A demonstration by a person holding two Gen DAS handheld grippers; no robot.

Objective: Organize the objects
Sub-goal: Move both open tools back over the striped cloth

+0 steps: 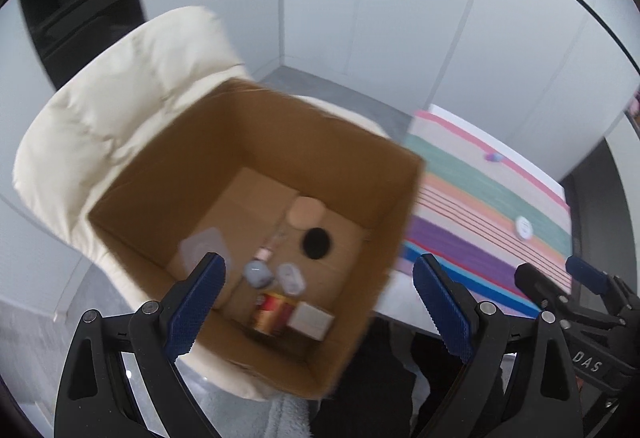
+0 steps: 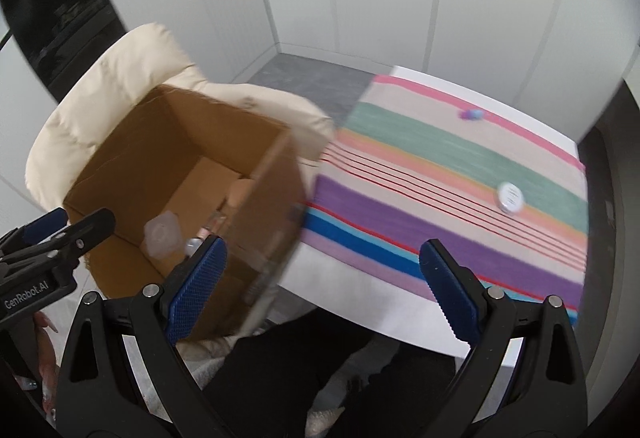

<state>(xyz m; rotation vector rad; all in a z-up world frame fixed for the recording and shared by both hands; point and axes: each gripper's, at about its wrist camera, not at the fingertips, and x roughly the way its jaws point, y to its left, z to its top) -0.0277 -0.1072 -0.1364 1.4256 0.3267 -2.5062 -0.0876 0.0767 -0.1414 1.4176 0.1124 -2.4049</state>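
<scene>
Both jaws are spread wide and hold nothing. Under the left gripper is a cardboard box on a cream chair, with small things lying in its bottom. Past the right gripper, on the striped cloth over the tabletop, a white round tin and a small purple and blue thing lie well apart from the jaws.

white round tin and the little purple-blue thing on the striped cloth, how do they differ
The white round tin is flat, disc-shaped and plain white with faint print; the purple-blue thing is smaller, lumpy and two-coloured, too blurred to identify. The tin sits on the green stripe nearer the tongs; the purple-blue thing lies farther back by the pink stripe at the cloth's far edge. Both rest on the striped cloth, outside the cardboard box, untouched.
</scene>
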